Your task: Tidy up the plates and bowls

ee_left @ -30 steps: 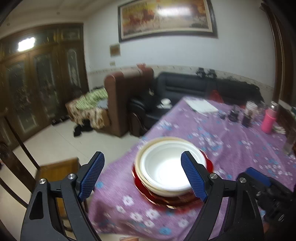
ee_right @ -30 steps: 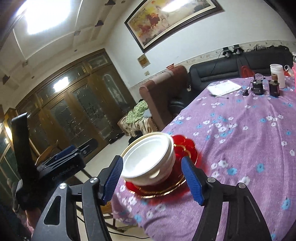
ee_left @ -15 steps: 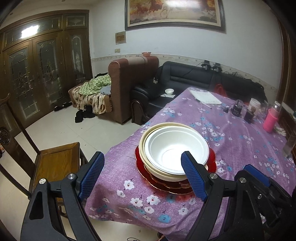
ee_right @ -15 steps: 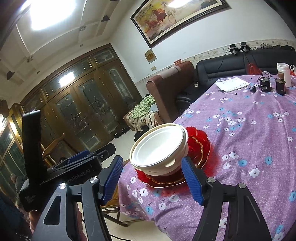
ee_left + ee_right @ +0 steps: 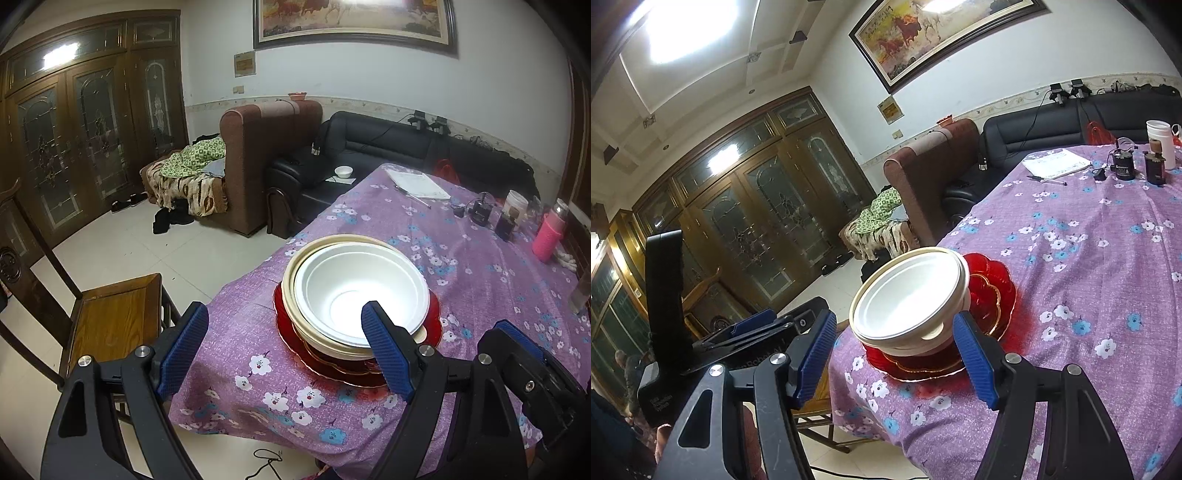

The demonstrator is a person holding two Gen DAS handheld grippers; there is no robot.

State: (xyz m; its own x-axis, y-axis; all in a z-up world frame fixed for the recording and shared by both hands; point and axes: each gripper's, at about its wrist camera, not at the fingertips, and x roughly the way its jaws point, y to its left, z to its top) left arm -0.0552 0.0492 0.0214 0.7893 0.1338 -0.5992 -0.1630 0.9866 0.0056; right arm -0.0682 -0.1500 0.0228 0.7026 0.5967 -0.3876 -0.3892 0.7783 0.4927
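Just beyond the left hand-held gripper (image 5: 284,350), spread wide and empty, white bowl (image 5: 360,295) sits nested on red plates (image 5: 325,360); right hand-held gripper (image 5: 895,356) likewise spread, empty.

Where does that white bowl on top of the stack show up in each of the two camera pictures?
Left wrist view: the white bowl sits right of center, partly behind the right finger of the open left claw.
Right wrist view: it sits center, between the open right claw's fingers.
Shared landmark: the red plates beneath it.
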